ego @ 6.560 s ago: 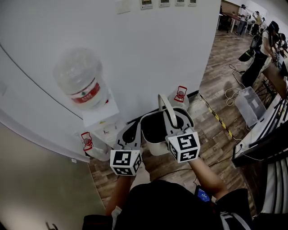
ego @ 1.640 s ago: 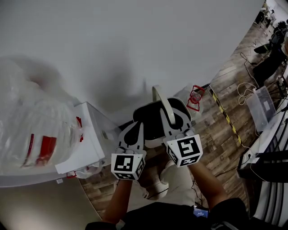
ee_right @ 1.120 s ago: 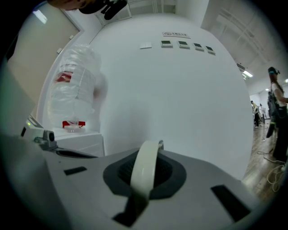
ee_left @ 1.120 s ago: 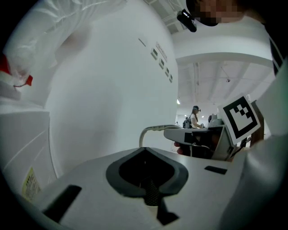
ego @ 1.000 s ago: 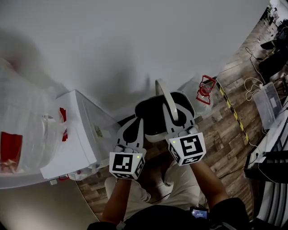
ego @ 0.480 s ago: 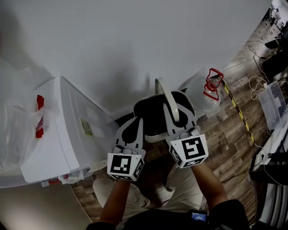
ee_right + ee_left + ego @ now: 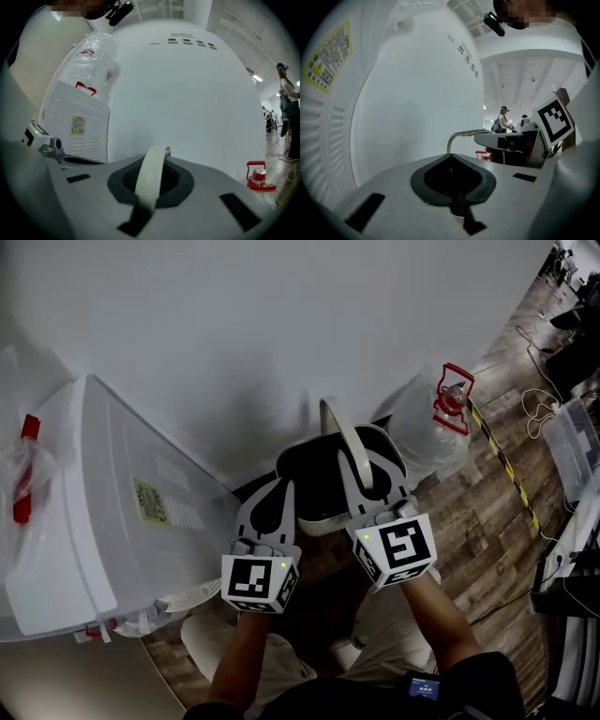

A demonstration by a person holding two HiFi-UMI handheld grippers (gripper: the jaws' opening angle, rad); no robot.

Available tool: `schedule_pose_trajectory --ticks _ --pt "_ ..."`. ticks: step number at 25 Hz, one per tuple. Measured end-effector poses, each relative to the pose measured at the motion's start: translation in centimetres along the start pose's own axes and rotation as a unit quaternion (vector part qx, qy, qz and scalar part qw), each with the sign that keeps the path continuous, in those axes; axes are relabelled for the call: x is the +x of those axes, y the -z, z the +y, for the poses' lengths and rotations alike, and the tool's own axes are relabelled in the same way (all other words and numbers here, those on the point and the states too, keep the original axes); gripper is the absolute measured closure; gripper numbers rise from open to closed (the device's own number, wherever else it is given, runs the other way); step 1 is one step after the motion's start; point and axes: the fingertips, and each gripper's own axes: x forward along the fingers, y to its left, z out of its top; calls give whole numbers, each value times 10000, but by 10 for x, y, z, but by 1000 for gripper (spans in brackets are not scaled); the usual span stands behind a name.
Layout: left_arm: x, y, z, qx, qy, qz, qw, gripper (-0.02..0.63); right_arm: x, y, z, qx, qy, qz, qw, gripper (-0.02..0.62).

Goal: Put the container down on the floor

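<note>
The container (image 7: 323, 491) is a white bucket with a dark inside, hanging above the wooden floor close to the wall. Its white handle (image 7: 342, 439) arches up over it. My right gripper (image 7: 364, 470) is shut on that handle; in the right gripper view the handle band (image 7: 152, 180) runs up between the closed jaws. My left gripper (image 7: 270, 491) sits just left of the bucket's rim, jaws together, with nothing visible between them in the left gripper view (image 7: 454, 187). That view also shows the handle (image 7: 464, 134) off to the right.
A white water dispenser (image 7: 112, 512) stands close on the left, its bottle (image 7: 19, 465) at the frame edge. A clear water jug with a red grip (image 7: 436, 418) stands on the floor to the right. Yellow-black tape (image 7: 506, 474), cables and a clear bin (image 7: 577, 446) lie farther right.
The grippers and container have come down beside the dispenser, which now fills more of the left. The right gripper's hold on the handle is unchanged.
</note>
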Motion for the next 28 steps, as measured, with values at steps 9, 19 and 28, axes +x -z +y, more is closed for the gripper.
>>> schedule_pose_trajectory --ticks 9,19,28 --pt "4 31 14 68 -59 -168 9998 589 13 38 6 -22 -79 -60 9999 566" --pt "-2 52 24 186 -97 -212 9996 589 20 63 13 34 -129 -100 9999 566" --pt "0 64 21 216 5 -241 9995 589 20 77 15 4 -125 -97 9999 566"
